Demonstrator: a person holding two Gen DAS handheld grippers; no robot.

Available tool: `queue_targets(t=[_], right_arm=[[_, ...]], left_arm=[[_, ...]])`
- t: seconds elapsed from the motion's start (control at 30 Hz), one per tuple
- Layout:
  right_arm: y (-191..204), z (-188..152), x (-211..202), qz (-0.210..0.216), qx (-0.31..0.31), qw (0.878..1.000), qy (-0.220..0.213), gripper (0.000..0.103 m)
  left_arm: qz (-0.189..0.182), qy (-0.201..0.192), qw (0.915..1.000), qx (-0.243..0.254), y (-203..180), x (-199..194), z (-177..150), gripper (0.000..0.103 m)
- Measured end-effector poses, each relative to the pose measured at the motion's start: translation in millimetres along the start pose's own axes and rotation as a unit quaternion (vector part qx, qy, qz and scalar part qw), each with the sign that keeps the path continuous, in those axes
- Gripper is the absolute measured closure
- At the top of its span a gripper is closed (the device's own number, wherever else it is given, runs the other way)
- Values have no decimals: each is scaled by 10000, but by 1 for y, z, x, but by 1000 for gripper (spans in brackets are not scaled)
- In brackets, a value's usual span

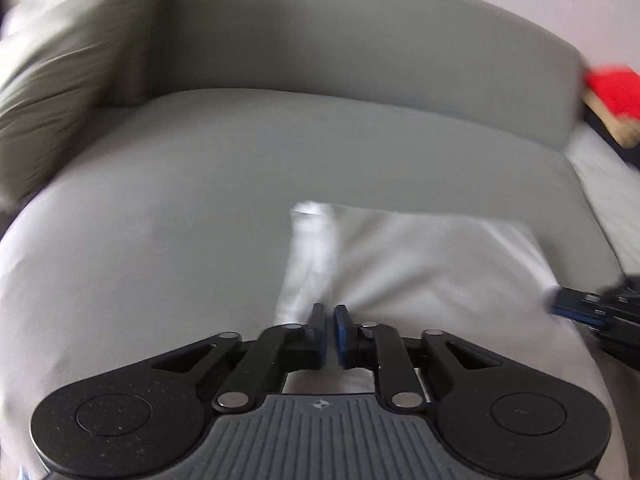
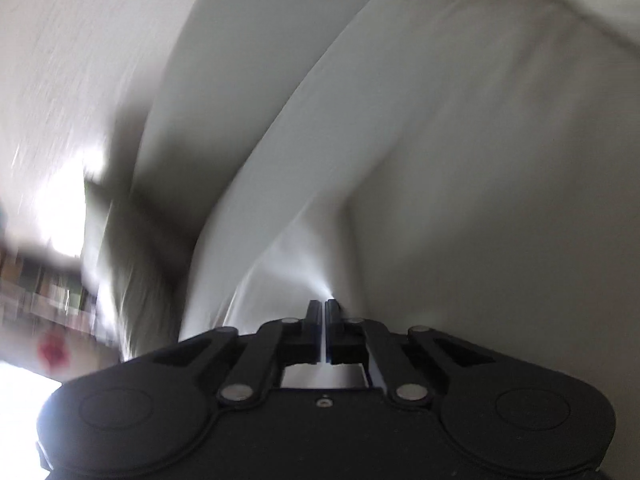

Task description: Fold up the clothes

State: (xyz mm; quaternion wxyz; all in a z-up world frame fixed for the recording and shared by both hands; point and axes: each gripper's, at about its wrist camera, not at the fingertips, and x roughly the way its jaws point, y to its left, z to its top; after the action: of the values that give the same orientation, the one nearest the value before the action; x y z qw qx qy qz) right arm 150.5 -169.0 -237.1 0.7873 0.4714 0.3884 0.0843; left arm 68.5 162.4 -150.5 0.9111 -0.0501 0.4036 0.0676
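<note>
In the left wrist view, lower centre, the left tongs (image 1: 329, 312) are pinching a ridge of the white cloth (image 1: 420, 264), which is lying on the sofa (image 1: 200, 184) at lower right. It is looking light, limp and slippery, best gripped at an edge. The right tongs (image 2: 323, 307), lower centre in their own view, are sitting together on a fold of cloth.

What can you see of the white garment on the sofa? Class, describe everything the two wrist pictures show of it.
The white garment is thin, soft cloth, lying partly spread on the grey sofa seat. A bunched, creased fold runs up its left side. Wrinkles fan out from the left gripper, whose pads pinch its near edge. The right gripper is shut on another part of it, pulling the cloth taut. Blur hides finer details such as seams.
</note>
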Motion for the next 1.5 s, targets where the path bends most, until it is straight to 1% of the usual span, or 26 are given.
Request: queue_targets(t=[0.07,0.1,0.13,0.17,0.23,0.27,0.33,0.4,0.47,0.53,0.6,0.63,0.67,0.7,0.73,0.8,0.9,0.93,1.0,1.03,1.07,1.1,1.13,1.17,1.33,1.5], right_arm=[[-8,9,-7,-228,203,9990,-311,101],[-8,12,-12,-282,172,9986,-416,99],[-8,14,-16,-320,154,9982,-488,95],[-7,15,-19,-265,168,9980,-547,91],[-3,17,-22,-64,163,9980,-607,90],[3,16,-21,63,120,9982,-579,90],[17,13,-13,354,-21,9984,-431,90],[31,8,3,547,-269,9981,-108,90],[42,2,23,581,-494,9969,184,90],[47,-2,44,510,-645,9957,420,90],[42,-1,68,439,-561,9948,734,92],[38,1,73,375,-526,9957,664,102],[35,3,78,311,-489,9966,592,103],[31,7,78,246,-408,9982,365,103],[27,10,77,179,-328,9992,136,103],[19,17,71,-97,-220,9984,-517,103],[13,25,60,-548,53,9923,-1107,103],[14,25,54,-666,2,9907,-1187,103],[14,24,40,-794,-82,9892,-1229,100],[13,23,32,-807,-116,9895,-1193,98],[13,21,22,-808,-133,9901,-1139,96],[14,17,12,-802,-173,9906,-1092,93],[17,12,3,-791,-260,9913,-1020,87],[18,9,-7,-792,-384,9918,-925,86],[38,-23,-51,-730,-1206,9895,-318,86],[62,-61,-84,-551,-2147,9750,150,86]], left_arm=[[425,-206,9985,-261,17,-8,1,92],[336,-313,9981,-402,24,-12,2,93],[196,-413,9976,-527,31,-15,4,94],[-198,-474,9971,-569,31,-17,7,94],[-978,-583,9916,-617,30,-20,12,94],[-1312,-571,9887,-449,20,-19,16,93],[-1692,-504,9842,108,-9,-14,21,90],[-1833,-373,9808,551,-34,-2,28,85],[-1863,-221,9785,852,-54,15,34,85],[-1857,0,9786,890,-58,35,38,85],[-1620,122,9832,831,-54,57,41,80],[-1413,109,9877,659,-48,63,41,81],[-1212,92,9914,484,-41,68,41,82],[-1049,54,9940,296,-31,70,45,89],[-869,7,9961,154,-24,72,47,91],[-156,-192,9996,103,-15,72,48,91],[824,-362,9958,166,-5,67,48,87],[1023,-414,9938,142,0,62,46,87],[1014,-470,9937,-54,13,48,44,87],[839,-444,9954,-127,15,40,42,87],[663,-418,9967,-200,18,31,39,84],[488,-390,9977,-259,20,22,36,75],[320,-358,9986,-242,17,14,32,72],[167,-323,9991,-221,15,5,27,69],[-185,-129,9995,224,2,-42,-6,65],[-209,47,9972,717,-19,-82,-49,61]])
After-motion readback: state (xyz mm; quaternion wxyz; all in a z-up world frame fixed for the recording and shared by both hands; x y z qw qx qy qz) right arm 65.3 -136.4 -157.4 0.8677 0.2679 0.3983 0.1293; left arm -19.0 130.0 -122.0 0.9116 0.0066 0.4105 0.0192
